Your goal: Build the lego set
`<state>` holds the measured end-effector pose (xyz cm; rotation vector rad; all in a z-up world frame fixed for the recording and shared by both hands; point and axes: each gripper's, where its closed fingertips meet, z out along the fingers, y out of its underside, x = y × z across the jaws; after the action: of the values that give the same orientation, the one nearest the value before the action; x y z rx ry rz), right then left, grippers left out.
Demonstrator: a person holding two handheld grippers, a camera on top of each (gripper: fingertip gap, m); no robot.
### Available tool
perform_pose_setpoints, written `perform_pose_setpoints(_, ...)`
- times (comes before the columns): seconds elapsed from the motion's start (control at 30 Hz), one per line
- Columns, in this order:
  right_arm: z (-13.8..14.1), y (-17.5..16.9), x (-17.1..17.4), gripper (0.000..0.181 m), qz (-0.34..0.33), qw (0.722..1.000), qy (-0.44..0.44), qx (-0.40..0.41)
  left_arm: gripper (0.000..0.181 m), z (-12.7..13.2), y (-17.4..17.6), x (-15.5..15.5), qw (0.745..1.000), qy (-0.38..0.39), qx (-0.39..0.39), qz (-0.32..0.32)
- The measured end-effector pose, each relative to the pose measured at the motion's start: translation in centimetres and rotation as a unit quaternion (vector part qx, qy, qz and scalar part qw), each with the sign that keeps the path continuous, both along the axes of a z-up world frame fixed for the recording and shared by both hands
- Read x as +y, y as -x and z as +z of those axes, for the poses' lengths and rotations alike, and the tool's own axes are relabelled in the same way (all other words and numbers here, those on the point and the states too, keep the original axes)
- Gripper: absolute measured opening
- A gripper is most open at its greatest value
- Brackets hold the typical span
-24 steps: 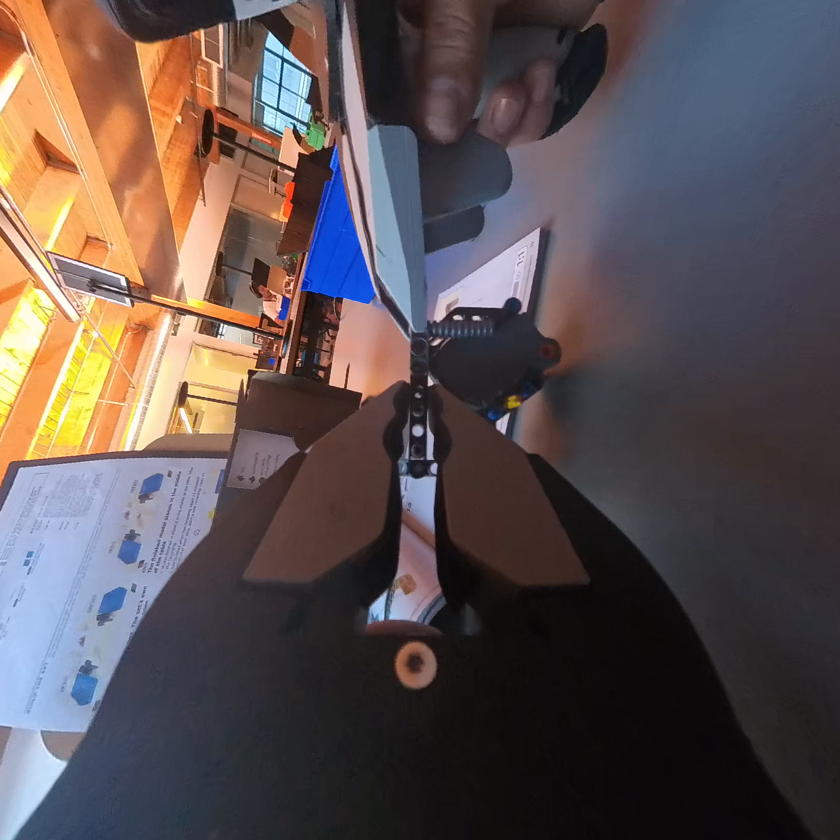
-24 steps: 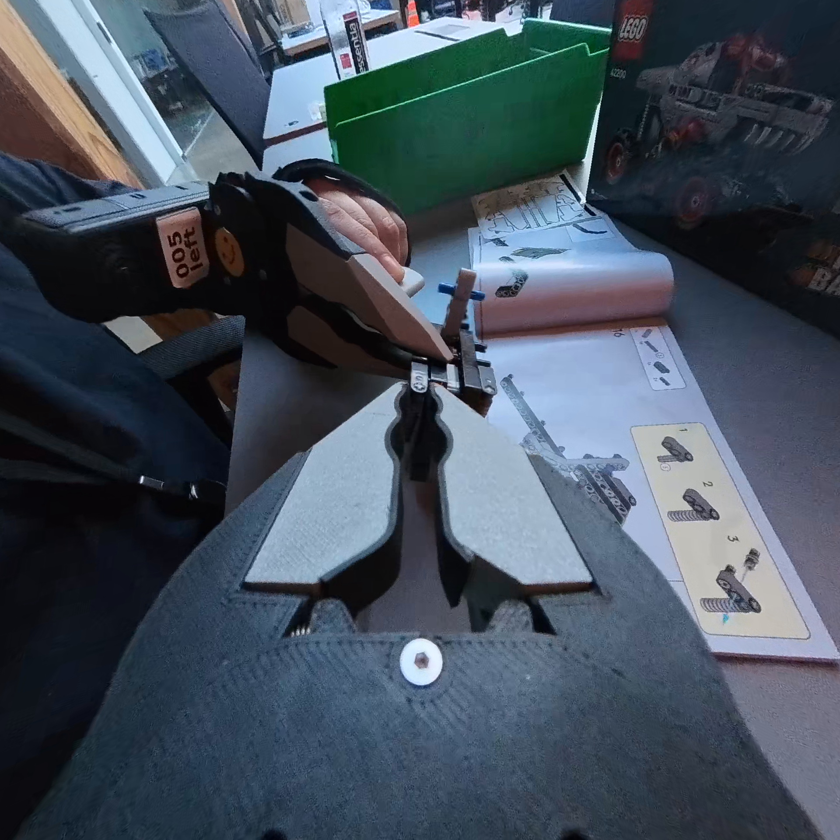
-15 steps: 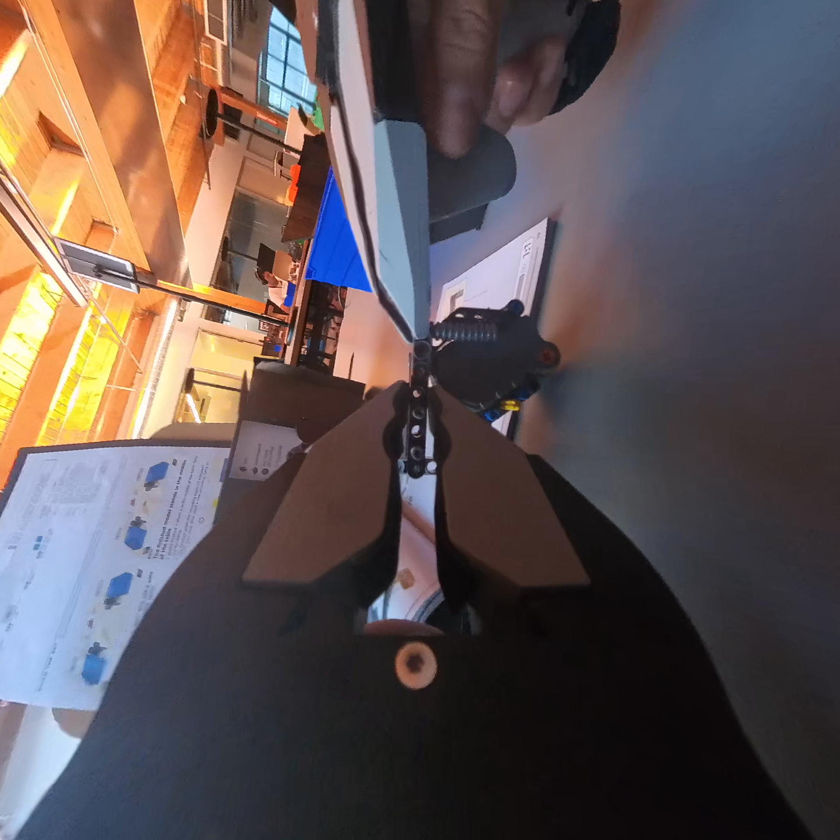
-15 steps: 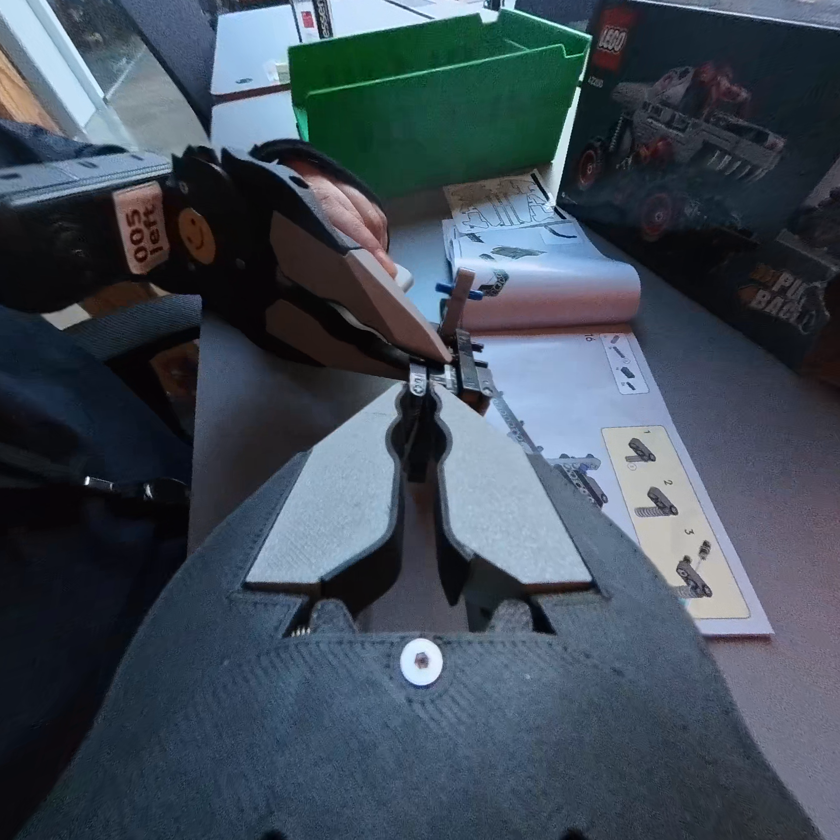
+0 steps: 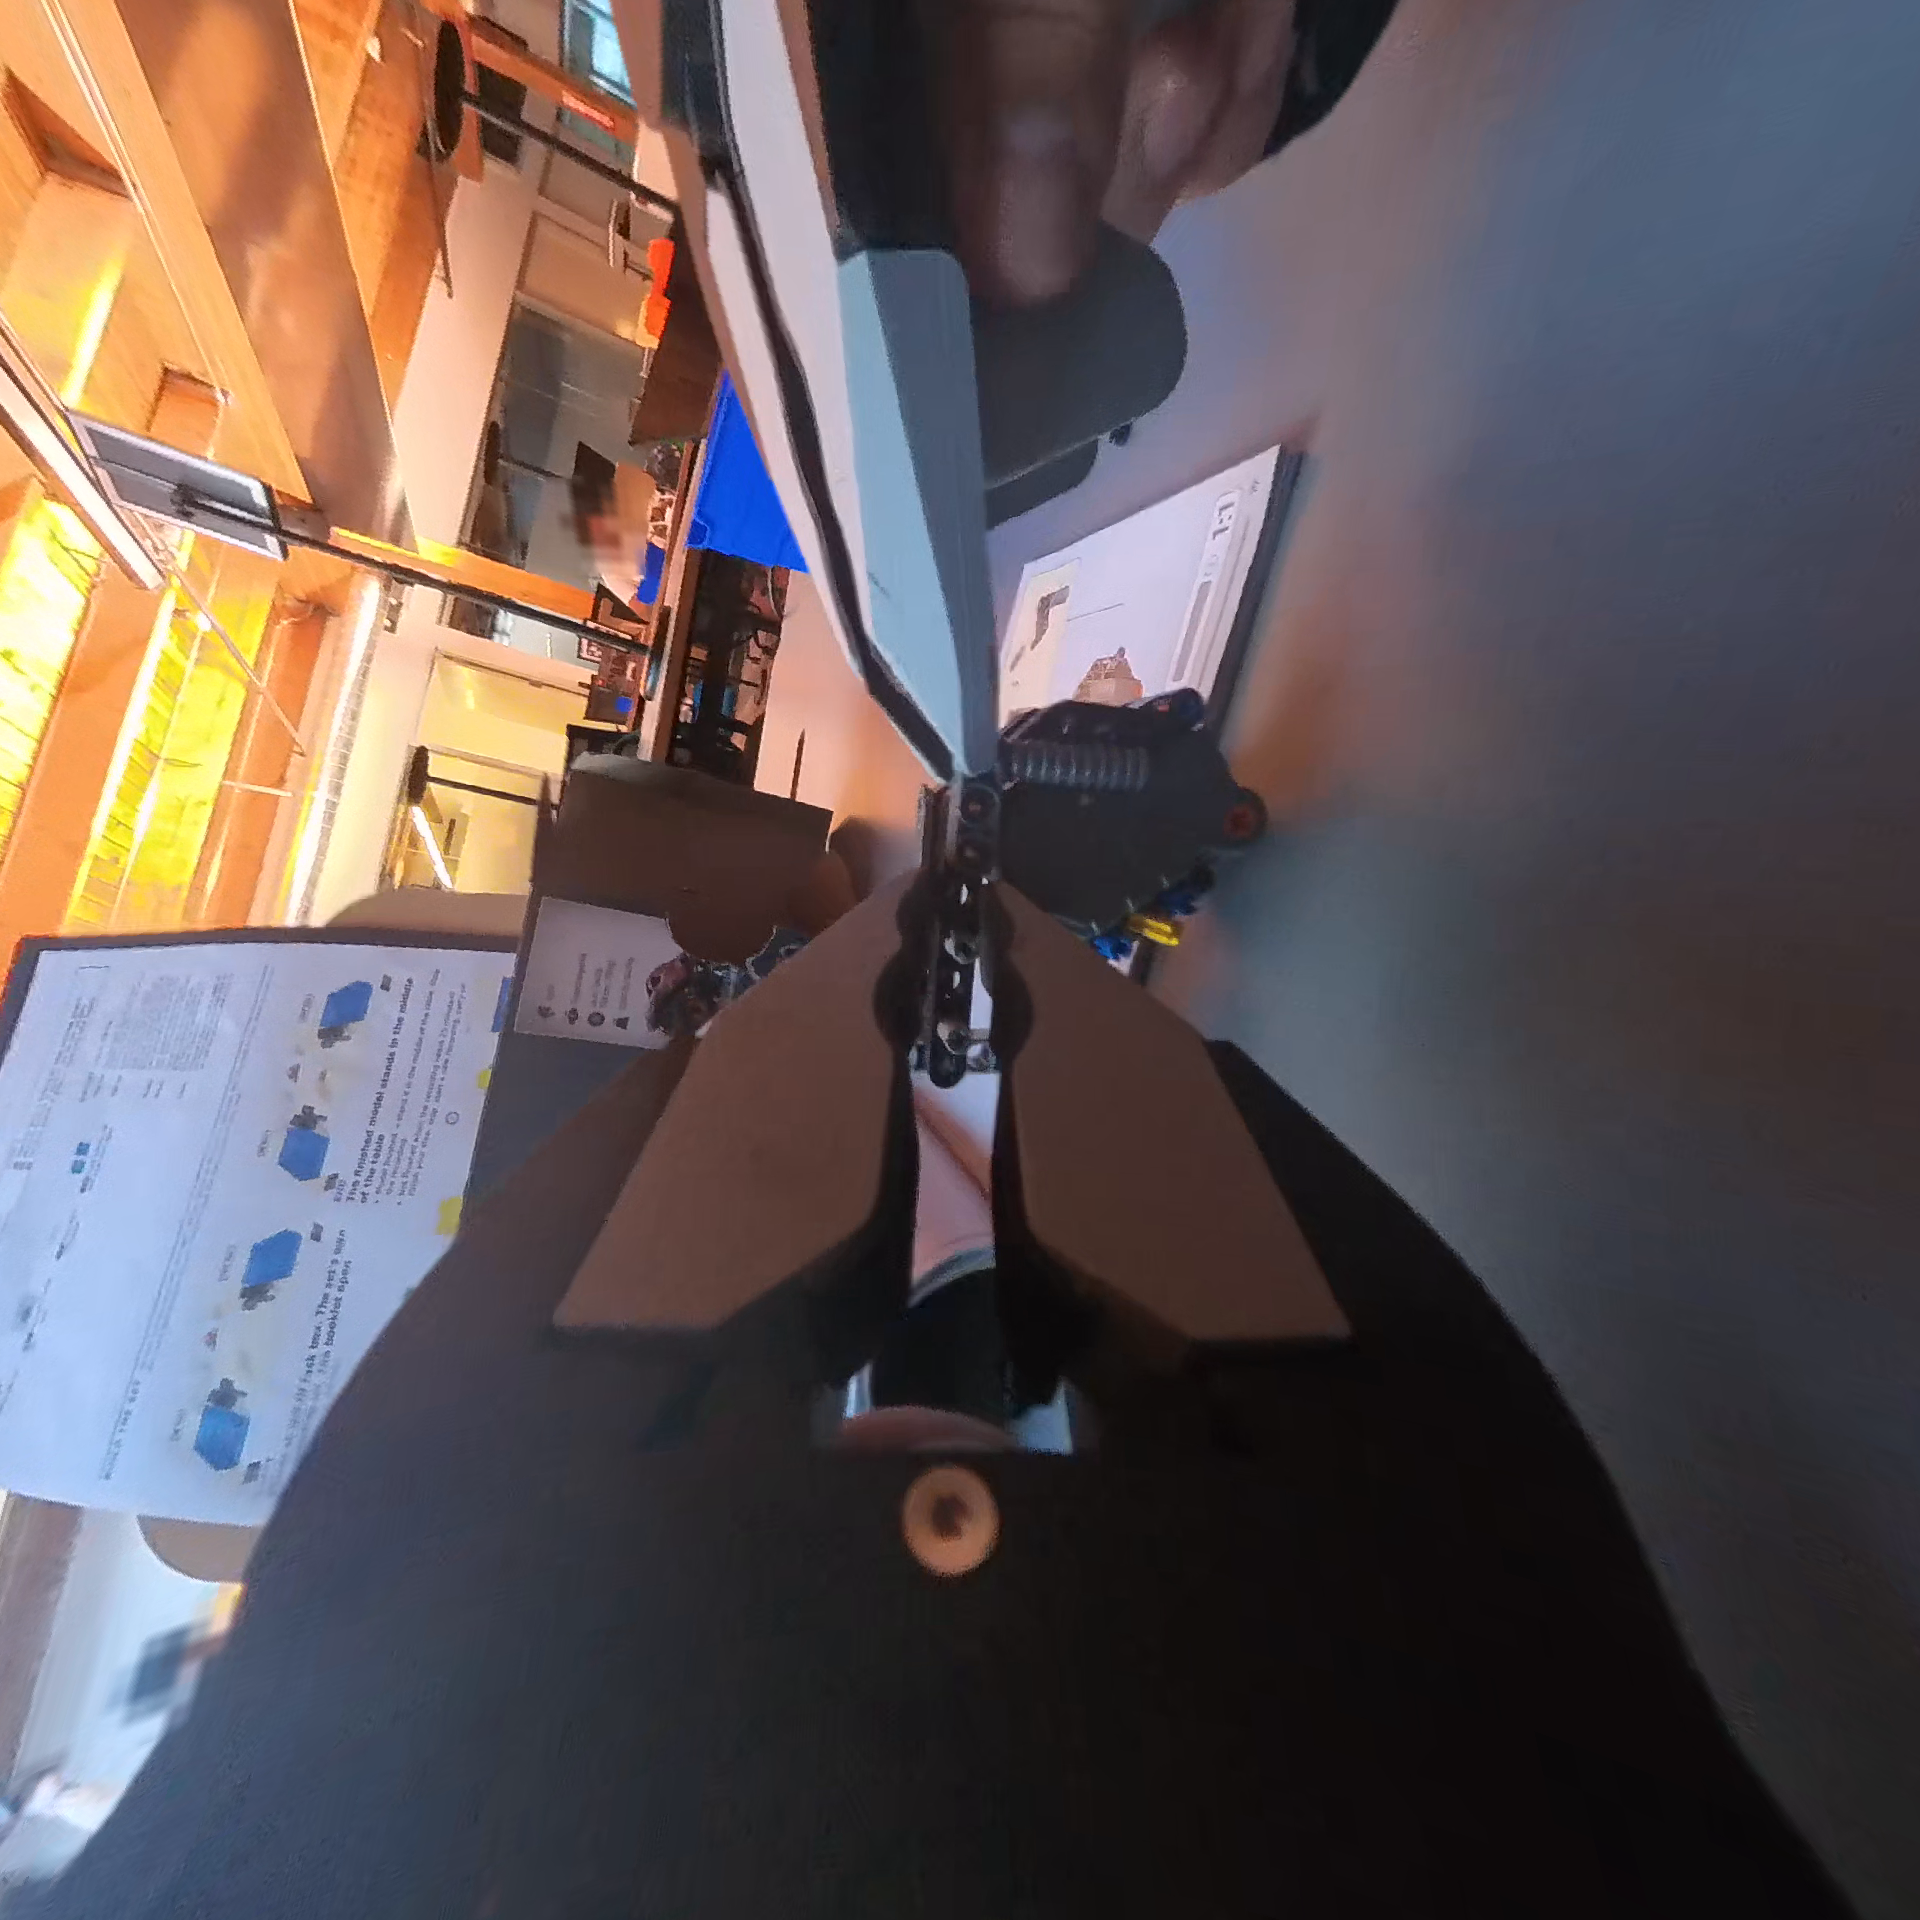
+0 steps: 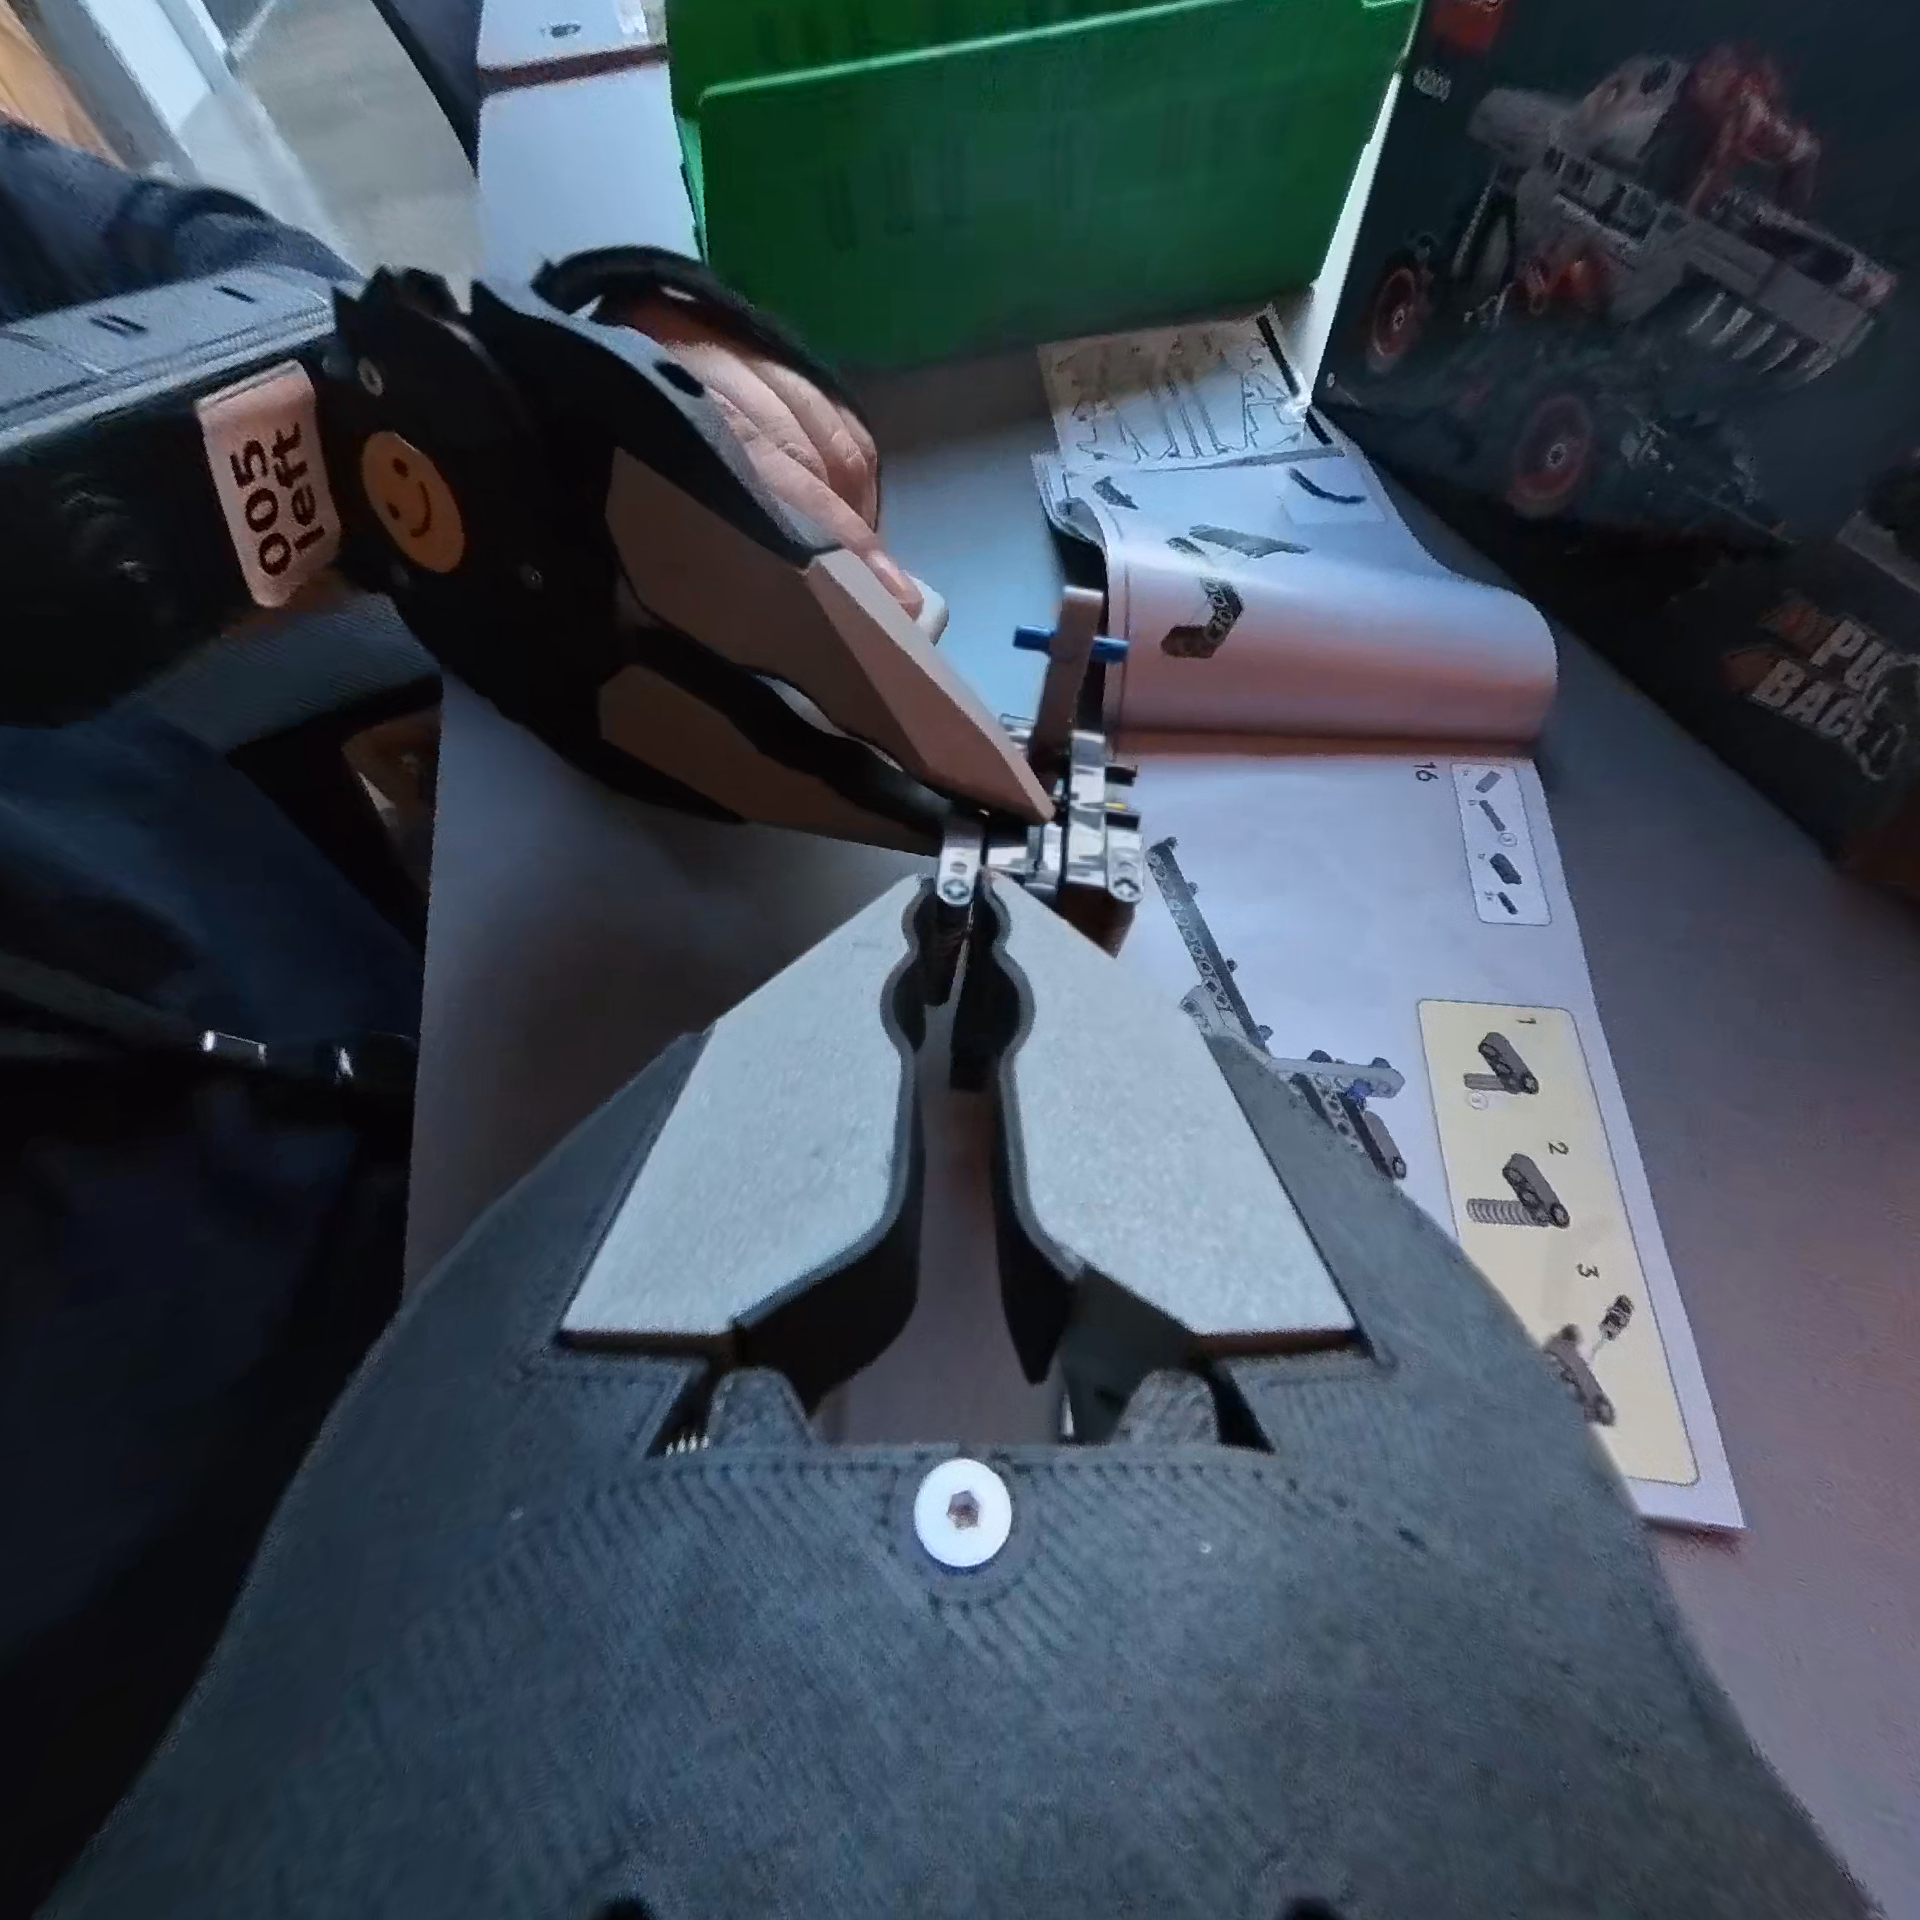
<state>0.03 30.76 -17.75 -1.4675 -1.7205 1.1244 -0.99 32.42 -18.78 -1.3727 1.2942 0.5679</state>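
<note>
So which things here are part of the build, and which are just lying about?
In use:
- left gripper, shut on the black beam
- right gripper, shut on the small lego piece
- lego assembly
- instruction booklet

Lying about:
- green bin
- set box

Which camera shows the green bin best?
The right wrist view. The green bin stands at the top of the picture, beyond the booklet, with its front wall in plain sight. The left wrist view does not show the bin at all.
</note>
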Motion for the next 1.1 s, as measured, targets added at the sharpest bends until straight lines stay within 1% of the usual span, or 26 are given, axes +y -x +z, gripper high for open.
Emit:
perform_pose_setpoints(0.07,-0.2,0.1,-0.2,0.004,0.009,1.0,-0.027,-0.003,0.004,-0.1,0.1,0.0,1.0,0.019,-0.016,0.009)
perform_pose_setpoints(0.2,-0.5,0.2,-0.3,0.004,0.023,1.0,0.001,0.02,0.004,-0.4,0.3,0.0,0.999,0.031,-0.019,0.018)
perform_pose_setpoints(0.23,-0.6,0.2,-0.5,0.004,0.028,0.999,-0.011,0.027,0.005,-0.4,0.3,-0.2,0.999,0.033,-0.021,0.018)
perform_pose_setpoints(0.33,-0.8,-0.2,-1.0,0.004,0.043,0.997,-0.057,0.026,0.006,-0.4,0.0,-0.5,0.999,0.032,-0.023,0.009)
perform_pose_setpoints(0.4,-0.8,-0.3,-1.0,0.005,0.045,0.997,-0.047,0.029,0.006,-0.4,-0.1,-0.5,0.999,0.032,-0.023,0.008)
perform_pose_setpoints(0.5,-0.9,-0.4,-1.2,0.005,0.05,0.996,-0.073,0.028,0.005,-0.4,-0.1,-0.6,0.999,0.031,-0.023,0.005)
perform_pose_setpoints(0.6,-0.8,-0.6,-1.4,0.005,0.063,0.995,-0.065,0.033,0.008,-0.4,-0.4,-0.7,0.999,0.032,-0.029,0.0)
perform_pose_setpoints(0.73,-0.9,-0.8,-1.7,0.005,0.078,0.992,-0.093,0.036,0.008,-0.5,-0.6,-0.9,0.999,0.028,-0.026,-0.005)
perform_pose_setpoints(0.8,-1.0,-0.8,-1.8,0.005,0.083,0.991,-0.099,0.036,0.0,-0.5,-0.6,-0.9,0.999,0.026,-0.024,-0.008)
perform_pose_setpoints(0.83,-1.1,-0.9,-2.0,0.0,0.089,0.991,-0.094,0.032,0.006,-0.5,-0.6,-1.0,0.999,0.026,-0.026,-0.008)
perform_pose_setpoints(0.9,-1.1,-0.7,-2.3,0.0,0.097,0.991,-0.09,0.035,0.004,-0.5,-0.7,-0.9,0.999,0.022,-0.024,-0.009)
perform_pose_setpoints(0.97,-0.9,-0.5,-2.1,0.0,0.084,0.991,-0.097,0.039,0.004,-0.5,-0.5,-0.8,0.999,0.029,-0.031,-0.009)
perform_pose_setpoints(1.0,-0.7,-0.4,-2.0,0.0,0.078,0.993,-0.083,0.045,0.0,-0.5,-0.4,-0.8,0.999,0.033,-0.037,-0.012)
perform_pose_setpoints(1.03,-0.5,-0.4,-1.6,0.0,0.069,0.994,-0.072,0.05,0.005,-0.4,-0.4,-0.7,0.999,0.028,-0.034,-0.012)
perform_pose_setpoints(1.07,-0.3,-0.4,-1.3,0.0,0.059,0.995,-0.067,0.054,0.002,-0.4,-0.4,-0.6,0.999,0.021,-0.026,-0.009)
perform_pose_setpoints(1.1,-0.4,-0.5,-1.3,0.0,0.061,0.995,-0.062,0.051,0.007,-0.4,-0.5,-0.6,1.0,0.018,-0.023,-0.011)
